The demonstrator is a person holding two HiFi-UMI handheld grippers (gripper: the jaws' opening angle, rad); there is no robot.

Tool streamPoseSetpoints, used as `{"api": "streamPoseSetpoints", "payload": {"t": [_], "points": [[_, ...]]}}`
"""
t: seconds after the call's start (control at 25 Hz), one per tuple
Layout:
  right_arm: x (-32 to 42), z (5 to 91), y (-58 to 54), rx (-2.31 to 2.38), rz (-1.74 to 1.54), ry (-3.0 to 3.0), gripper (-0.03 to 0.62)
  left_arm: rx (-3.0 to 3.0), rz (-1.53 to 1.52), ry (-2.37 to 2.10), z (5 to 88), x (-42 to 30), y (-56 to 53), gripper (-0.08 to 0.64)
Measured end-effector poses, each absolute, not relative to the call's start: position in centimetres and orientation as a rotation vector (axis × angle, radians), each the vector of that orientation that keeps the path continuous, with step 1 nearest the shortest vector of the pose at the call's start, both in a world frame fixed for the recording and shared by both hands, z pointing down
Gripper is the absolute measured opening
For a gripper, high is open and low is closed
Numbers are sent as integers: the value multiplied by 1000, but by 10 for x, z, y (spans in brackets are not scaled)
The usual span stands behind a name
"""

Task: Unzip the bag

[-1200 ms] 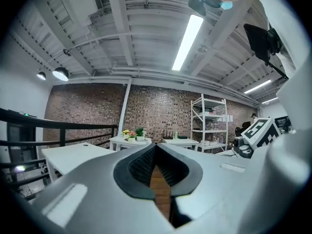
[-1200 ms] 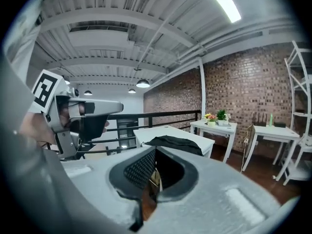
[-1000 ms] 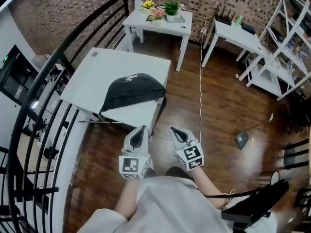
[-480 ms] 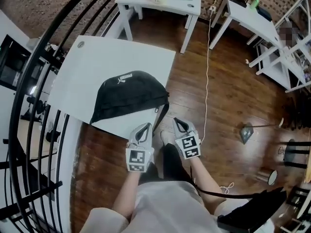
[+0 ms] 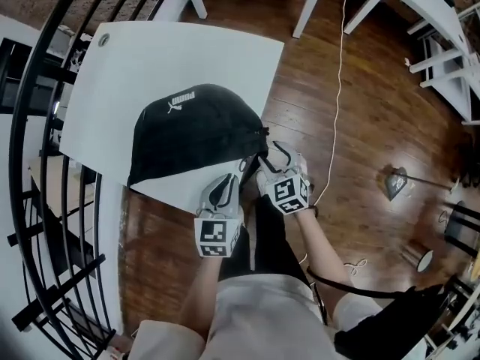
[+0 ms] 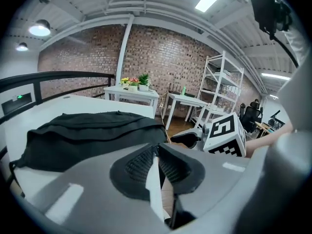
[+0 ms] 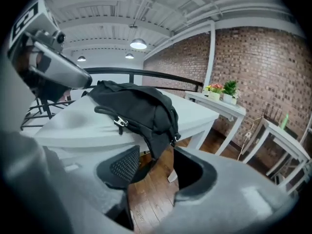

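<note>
**A:** Looking down through the head view, where does the black bag lie?

**B:** On the white table, toward its near right corner. One end droops over the right edge. Both grippers hang just off the table's near edge. The left gripper is close to the bag's near side, and the right gripper is at the drooping end.

**A:** And the left gripper view?

**B:** Its jaws are all but pressed together. Only a bare slit shows between the pads, which have just begun to part, and nothing sits in it. The bag stretches across the table ahead and to the left. The right gripper shows at the right, beside the table.

**A:** The right gripper view?

**B:** Those jaws stand spread wide, having just been opening. The bag's hanging end dangles just beyond the pads, in line with the gap, but neither pad touches it. The wooden floor lies below it. A metal zipper pull sticks out on the bag's near side, left of the gap. The left gripper fills the upper left corner.
</note>
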State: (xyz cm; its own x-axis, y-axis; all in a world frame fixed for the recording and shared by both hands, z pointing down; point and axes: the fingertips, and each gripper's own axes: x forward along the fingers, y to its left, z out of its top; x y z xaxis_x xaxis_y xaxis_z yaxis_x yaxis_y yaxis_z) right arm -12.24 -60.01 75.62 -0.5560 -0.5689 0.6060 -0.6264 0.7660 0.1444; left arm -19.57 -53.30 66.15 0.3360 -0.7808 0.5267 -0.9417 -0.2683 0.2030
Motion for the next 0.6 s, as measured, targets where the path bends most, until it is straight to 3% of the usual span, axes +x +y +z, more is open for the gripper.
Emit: {"api": "streamPoseSetpoints", "payload": {"t": [0.08, 0.16, 0.24, 0.44, 0.6], "points": [[-130, 766, -603, 847, 79, -2310, 200, 2078, 412, -1464, 663, -195, -537, 161], [-131, 770, -603, 817, 45, -2300, 78, 2024, 383, -1411, 667, -190, -541, 208], [-130, 769, -601, 806, 40, -2289, 66, 1973, 394, -1364, 676, -183, -544, 222], [-130, 758, -595, 813, 86, -2304, 48, 1890, 488, -1323, 697, -175, -551, 202], [-130, 756, -595, 802, 78, -2297, 43, 1868, 579, -1410, 702, -178, -556, 41]]}}
